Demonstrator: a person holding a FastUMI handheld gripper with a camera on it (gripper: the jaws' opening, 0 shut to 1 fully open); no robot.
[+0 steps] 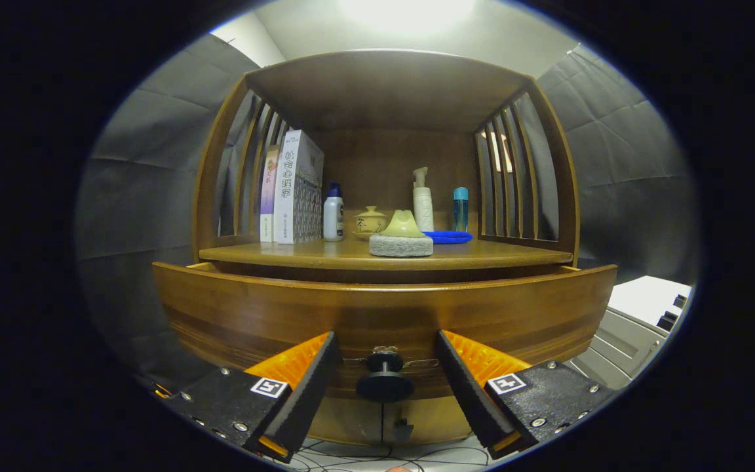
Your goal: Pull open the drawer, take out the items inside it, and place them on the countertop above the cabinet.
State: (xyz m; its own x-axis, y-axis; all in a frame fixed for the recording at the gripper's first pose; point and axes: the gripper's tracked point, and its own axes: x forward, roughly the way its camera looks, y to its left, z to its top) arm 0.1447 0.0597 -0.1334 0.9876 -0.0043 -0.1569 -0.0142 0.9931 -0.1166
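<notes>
A wooden cabinet stands before me with its drawer (384, 311) pulled partly out; I face the drawer's front panel. A dark round knob (385, 379) sticks out of the panel's lower middle. My gripper (385, 377) is open, with the knob between its two fingers and a gap on each side. The fingers touch nothing. The drawer's inside is hidden behind the panel. Above it lies the countertop (299, 254), where a yellow-green item rests on a grey sponge block (401, 245) near the front edge.
On the countertop stand books (293, 190) at the left, a white bottle with a blue cap (333, 214), a small lidded cup (370, 221), a white pump bottle (423, 203), a blue bottle (460, 208) and a blue cloth (448, 236). Slatted side walls and a wooden top enclose it. Cables lie on the floor below.
</notes>
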